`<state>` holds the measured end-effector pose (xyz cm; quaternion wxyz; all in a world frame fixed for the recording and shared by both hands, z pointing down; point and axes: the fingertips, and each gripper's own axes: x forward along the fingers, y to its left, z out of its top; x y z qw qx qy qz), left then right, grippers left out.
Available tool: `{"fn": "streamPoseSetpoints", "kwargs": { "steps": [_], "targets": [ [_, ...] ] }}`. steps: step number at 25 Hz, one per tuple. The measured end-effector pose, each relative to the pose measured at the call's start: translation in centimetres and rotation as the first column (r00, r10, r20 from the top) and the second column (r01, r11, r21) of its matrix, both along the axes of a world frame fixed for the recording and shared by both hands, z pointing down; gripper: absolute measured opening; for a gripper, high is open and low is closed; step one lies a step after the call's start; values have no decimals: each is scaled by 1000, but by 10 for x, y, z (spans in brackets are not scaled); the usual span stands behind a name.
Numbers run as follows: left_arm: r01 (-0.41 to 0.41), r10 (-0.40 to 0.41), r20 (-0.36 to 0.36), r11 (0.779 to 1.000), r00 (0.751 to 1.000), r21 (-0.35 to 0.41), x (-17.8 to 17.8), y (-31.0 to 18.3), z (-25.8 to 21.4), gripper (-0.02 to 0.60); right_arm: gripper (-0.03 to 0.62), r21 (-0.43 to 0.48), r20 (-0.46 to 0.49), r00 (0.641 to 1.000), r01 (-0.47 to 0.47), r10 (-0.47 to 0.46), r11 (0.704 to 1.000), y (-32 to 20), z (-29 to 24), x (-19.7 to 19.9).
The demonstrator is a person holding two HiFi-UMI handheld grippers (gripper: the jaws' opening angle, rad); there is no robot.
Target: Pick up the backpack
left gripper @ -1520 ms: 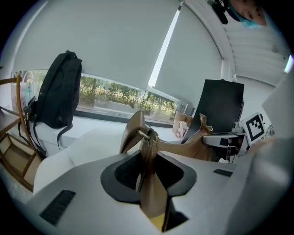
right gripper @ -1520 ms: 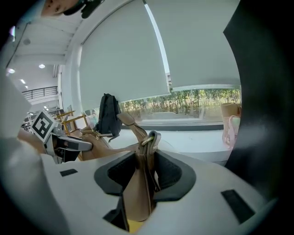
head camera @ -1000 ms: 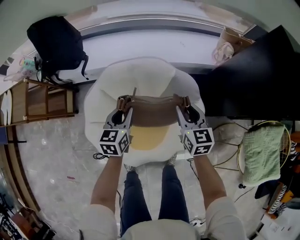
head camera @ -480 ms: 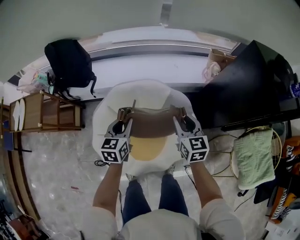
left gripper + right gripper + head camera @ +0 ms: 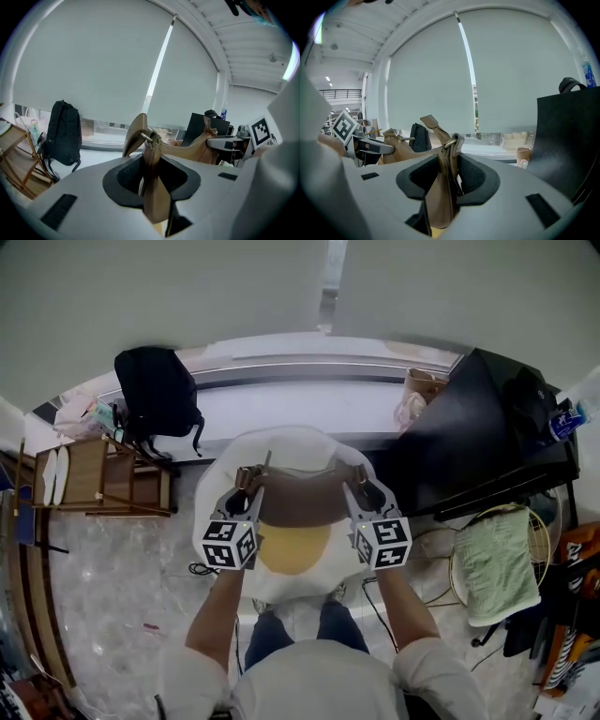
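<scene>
Backpack of brown leather (image 5: 302, 501) hangs stretched between the two grippers in the head view, over a white round cushion (image 5: 291, 442). The left gripper (image 5: 246, 481) pinches its left end and the right gripper (image 5: 366, 486) its right end. A black backpack (image 5: 157, 395) stands well beyond the left gripper.

In the left gripper view the jaws are nearly closed, clamped on a leather tab (image 5: 153, 187) under a metal ring (image 5: 147, 137).

In the right gripper view the jaws are also narrow and press on the leather of the other end (image 5: 443, 192).
</scene>
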<state>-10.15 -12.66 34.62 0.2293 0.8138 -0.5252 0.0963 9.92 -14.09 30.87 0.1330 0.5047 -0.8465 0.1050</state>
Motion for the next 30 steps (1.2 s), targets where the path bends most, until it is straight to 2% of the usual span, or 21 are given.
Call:
{"fn": "streamPoseSetpoints", "kwargs": {
  "steps": [16, 30],
  "targets": [
    [-6, 2, 37, 994, 999, 112, -6, 18, -99, 109, 152, 120, 29, 999, 12, -16, 993, 20, -93, -5],
    [8, -15, 36, 984, 999, 177, -5, 14, -142, 109, 152, 172, 36, 998, 39, -46, 984, 16, -137, -4]
  ]
}}
